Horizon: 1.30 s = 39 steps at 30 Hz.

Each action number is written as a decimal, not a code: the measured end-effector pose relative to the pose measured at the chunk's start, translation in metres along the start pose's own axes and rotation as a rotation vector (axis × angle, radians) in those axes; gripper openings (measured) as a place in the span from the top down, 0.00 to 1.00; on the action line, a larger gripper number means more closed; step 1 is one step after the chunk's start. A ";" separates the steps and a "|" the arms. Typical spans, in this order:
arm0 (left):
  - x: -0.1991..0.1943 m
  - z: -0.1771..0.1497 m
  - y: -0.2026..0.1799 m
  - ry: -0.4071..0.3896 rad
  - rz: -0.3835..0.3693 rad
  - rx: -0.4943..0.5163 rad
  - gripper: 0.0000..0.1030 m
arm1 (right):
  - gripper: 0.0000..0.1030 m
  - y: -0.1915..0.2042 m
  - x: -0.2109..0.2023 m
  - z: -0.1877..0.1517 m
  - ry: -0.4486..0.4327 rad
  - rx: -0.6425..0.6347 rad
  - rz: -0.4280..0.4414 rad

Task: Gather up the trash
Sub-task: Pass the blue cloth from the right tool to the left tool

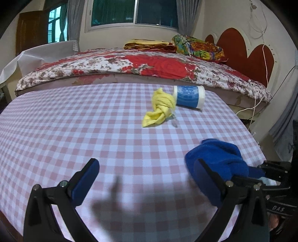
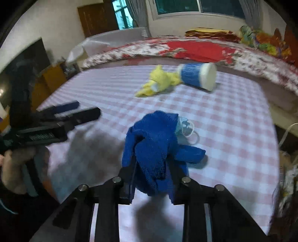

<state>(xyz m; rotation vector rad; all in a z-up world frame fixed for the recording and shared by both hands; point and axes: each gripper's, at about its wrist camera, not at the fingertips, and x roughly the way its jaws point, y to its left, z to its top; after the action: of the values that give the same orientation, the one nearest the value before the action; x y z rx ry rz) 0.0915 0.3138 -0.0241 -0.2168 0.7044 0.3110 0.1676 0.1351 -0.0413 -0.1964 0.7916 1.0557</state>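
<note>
The right gripper is clamped on the blue cloth at frame centre; the left gripper hovers agape. Next likely: carrying it off, then the yellow cloth and cup, upper right.

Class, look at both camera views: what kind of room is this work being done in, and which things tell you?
Most likely a home bedroom: a bed with a red floral quilt, folded blankets by a red scalloped headboard, and a curtained window.
</note>
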 end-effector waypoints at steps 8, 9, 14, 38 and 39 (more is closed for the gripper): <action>-0.010 -0.013 0.026 0.023 0.031 -0.028 0.01 | 0.56 0.028 0.012 0.028 -0.084 0.027 0.015; -0.010 -0.014 0.025 0.024 0.030 -0.023 0.01 | 0.55 0.022 0.008 0.029 -0.099 0.054 0.004; 0.000 -0.016 -0.003 0.047 -0.054 0.011 0.08 | 0.47 -0.007 0.006 0.030 -0.064 0.101 -0.195; -0.005 0.024 0.047 -0.052 -0.207 -0.086 0.72 | 0.47 -0.023 0.033 0.041 -0.033 0.089 -0.187; -0.010 0.028 0.048 -0.092 -0.203 -0.074 0.72 | 0.47 -0.022 0.035 0.042 -0.031 0.089 -0.185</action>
<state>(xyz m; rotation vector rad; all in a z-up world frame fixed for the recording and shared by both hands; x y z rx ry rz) 0.0844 0.3649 -0.0009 -0.3393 0.5752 0.1520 0.2158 0.1698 -0.0396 -0.1735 0.7759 0.8452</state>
